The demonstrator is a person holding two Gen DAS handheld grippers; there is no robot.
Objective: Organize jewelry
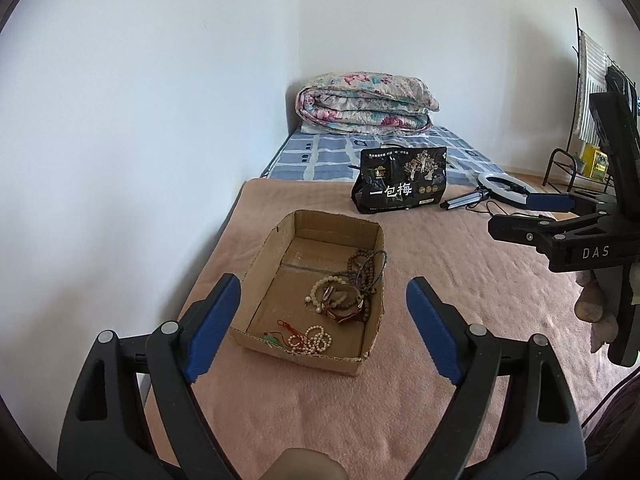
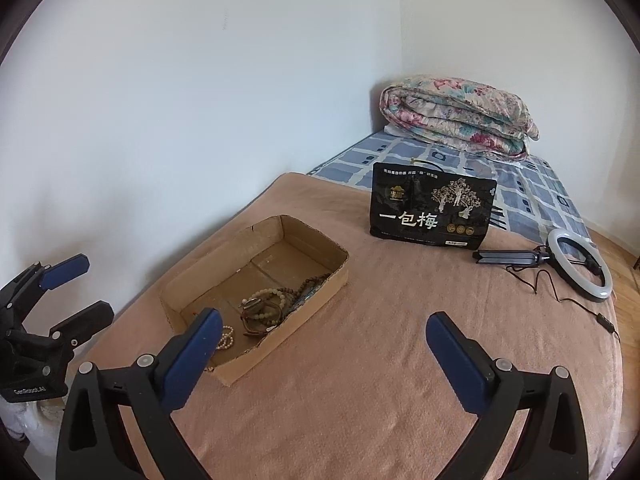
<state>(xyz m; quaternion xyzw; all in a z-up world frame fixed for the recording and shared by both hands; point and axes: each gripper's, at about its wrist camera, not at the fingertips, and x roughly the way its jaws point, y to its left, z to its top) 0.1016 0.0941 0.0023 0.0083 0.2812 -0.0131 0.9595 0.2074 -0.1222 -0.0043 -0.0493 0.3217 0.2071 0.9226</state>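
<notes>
Both grippers are wide apart and hold nothing: left gripper [image 1: 320,320], right gripper [image 2: 324,344]. The jewelry [image 1: 340,296] lies tangled in the cardboard box [image 1: 256,276], at 12 o'clock of the left one. Better to descend slowly and pinch one strand only — not the whole knot.

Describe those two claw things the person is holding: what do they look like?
Each is a black plastic tool with two long angled fingers, silver rivets at the joints and a flat blue pad inside each fingertip. The left gripper and the right gripper look alike. Seen from the other camera, the right one's body bears white letters "DAS" and the left one's a small white label too blurred to read. No cables show on them.
</notes>
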